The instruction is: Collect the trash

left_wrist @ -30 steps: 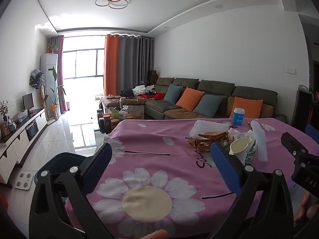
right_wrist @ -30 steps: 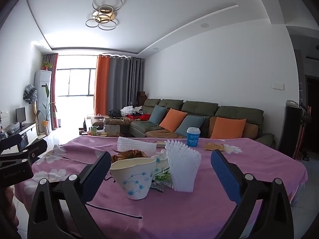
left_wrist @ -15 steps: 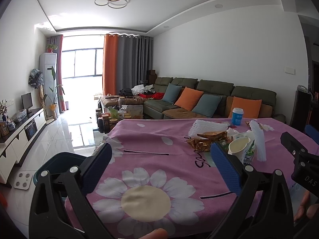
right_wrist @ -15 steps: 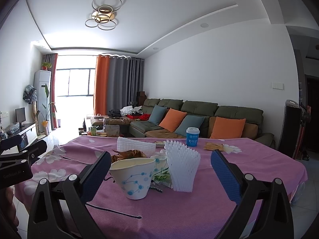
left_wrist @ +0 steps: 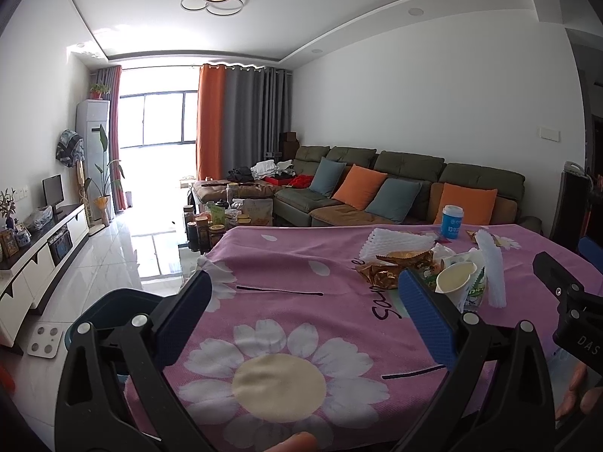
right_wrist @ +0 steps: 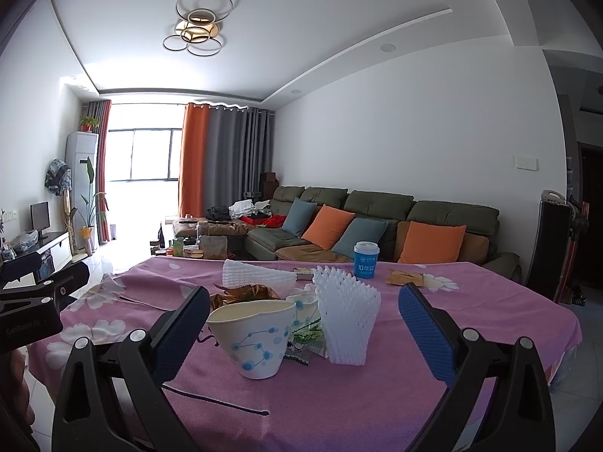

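Trash lies on a table with a pink flowered cloth (right_wrist: 339, 395). A crushed white paper cup with blue dots (right_wrist: 253, 334) stands nearest my right gripper (right_wrist: 303, 326), which is open and empty, just short of the cup. Beside it are a white foam net (right_wrist: 345, 324), a gold wrapper (right_wrist: 245, 293), another foam net (right_wrist: 256, 277) and a blue cup (right_wrist: 365, 260). My left gripper (left_wrist: 301, 309) is open and empty above the table's near left part. The cup (left_wrist: 454, 280) and gold wrapper (left_wrist: 392, 267) lie to its right.
A dark teal bin (left_wrist: 120, 309) stands on the floor left of the table. A flat brown packet (right_wrist: 407, 277) lies on the far right of the cloth. A green sofa (left_wrist: 377, 188) and a cluttered coffee table (left_wrist: 226, 214) are behind.
Both views have shifted only slightly. The left gripper has crept a little; nothing was grasped or moved.
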Available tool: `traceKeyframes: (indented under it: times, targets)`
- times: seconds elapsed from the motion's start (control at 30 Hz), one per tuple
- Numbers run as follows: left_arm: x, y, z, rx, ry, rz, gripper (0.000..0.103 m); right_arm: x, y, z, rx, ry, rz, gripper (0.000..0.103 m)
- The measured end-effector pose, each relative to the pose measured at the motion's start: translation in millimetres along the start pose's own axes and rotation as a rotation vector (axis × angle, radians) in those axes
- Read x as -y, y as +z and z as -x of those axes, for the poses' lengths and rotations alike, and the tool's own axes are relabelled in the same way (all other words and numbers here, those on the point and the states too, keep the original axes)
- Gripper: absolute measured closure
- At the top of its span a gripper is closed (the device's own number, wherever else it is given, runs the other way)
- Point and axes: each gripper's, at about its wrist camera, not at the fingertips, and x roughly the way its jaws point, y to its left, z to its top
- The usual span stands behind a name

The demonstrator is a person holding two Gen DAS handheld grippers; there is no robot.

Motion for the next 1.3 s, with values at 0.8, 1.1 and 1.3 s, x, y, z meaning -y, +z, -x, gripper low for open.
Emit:
traceKeyframes:
  times: [0.8,1.1,1.3]
  targets:
    - [-0.3,0.8,-2.1,0.006,0.007,-0.002,0.005,-1.2,2.3,-3.7,-0.006,0.001,0.012,0.007]
    - [0.3,1.5,-2.2,0.005,0.005,-0.003,0.005,-1.7,1.7,-4.2,-0.007,0.000,0.012,0.007]
    - [-0.2,1.4,-3.3,-0.006,-0.003,-0.002,0.005,-3.6,0.6,-4.8,-0.008,0.001,0.017,0.007]
